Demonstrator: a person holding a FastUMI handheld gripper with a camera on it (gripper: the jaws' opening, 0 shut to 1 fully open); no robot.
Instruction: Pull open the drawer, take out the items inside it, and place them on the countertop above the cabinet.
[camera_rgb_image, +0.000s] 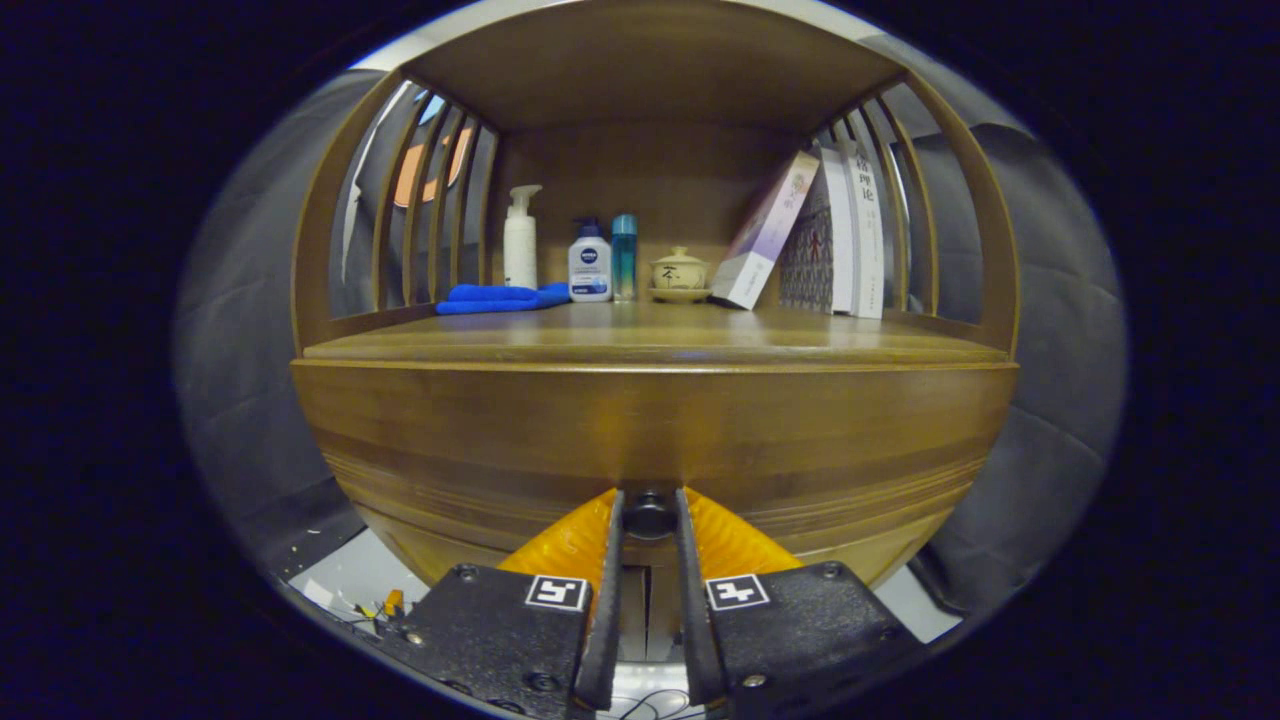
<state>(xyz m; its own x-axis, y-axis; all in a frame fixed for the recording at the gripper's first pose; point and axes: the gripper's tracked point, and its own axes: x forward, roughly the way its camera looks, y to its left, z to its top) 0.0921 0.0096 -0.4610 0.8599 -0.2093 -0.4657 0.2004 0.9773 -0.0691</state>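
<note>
In the gripper view, the gripper (650, 500) is right at the front of a wooden cabinet (655, 430). Its 2 fingers (612, 560) run forward and stand close together, and a dark round knob (650, 515) sits between their tips. Both fingers seem to press on this knob, so the gripper is closed around it. The knob belongs to the drawer (500, 450), whose wide front is at 12 o'clock from the fingers. I cannot tell if the drawer is pulled out a little or fully in, and what lies inside it is hidden.

Above the drawer front is the countertop (650, 335). At its back stand several things. At 11 o'clock from the knob lies a folded blue cloth (500, 297), with a white pump bottle (520, 240) behind it. Just beside, toward 12 o'clock, there is a white bottle with a blue cap (590, 265) and a slim blue bottle (624, 255), almost touching. A small lidded ceramic pot (679, 272) stands on a saucer next to them. At 1 o'clock, 1 book (765, 232) leans tilted against upright books (850, 230).
</note>
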